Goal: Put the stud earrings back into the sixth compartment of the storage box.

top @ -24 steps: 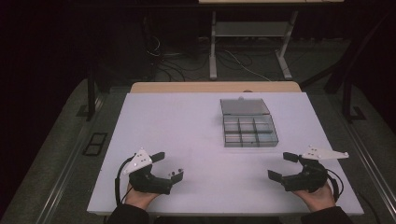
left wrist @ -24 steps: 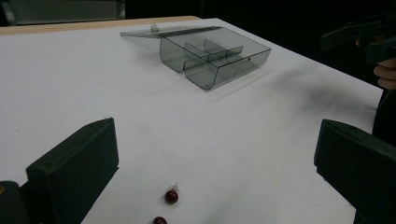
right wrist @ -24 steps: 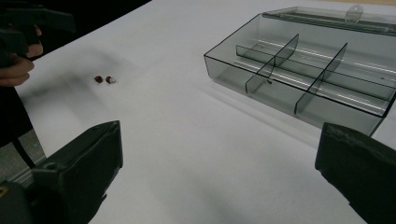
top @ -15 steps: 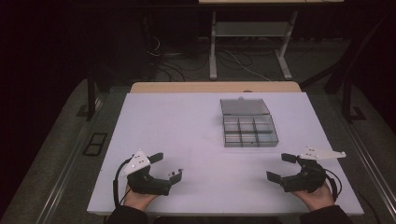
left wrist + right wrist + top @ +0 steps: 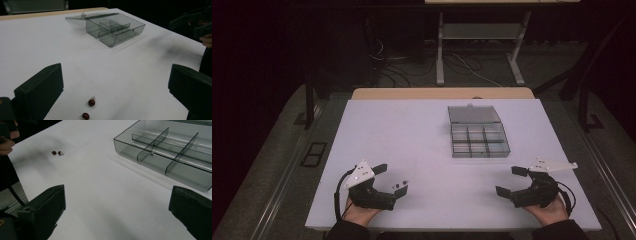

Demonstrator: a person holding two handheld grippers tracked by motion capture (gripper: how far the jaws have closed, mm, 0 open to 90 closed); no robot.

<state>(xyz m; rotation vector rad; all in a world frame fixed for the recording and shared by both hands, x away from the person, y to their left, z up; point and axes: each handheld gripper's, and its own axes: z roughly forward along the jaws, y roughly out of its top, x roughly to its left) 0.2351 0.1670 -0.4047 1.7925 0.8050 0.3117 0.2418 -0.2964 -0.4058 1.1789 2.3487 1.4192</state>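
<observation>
Your left gripper [image 5: 113, 100] stands spread; two tiny red beads [image 5: 91, 102] lie between its fingers, just ahead. They're light, hard, rolly, so pinch one across its middle

The room is dark; the white counter [image 5: 412, 130] stands on grey floor [image 5: 277, 165], with a metal-legged table [image 5: 477, 30] and cables [image 5: 472, 67] behind.
</observation>
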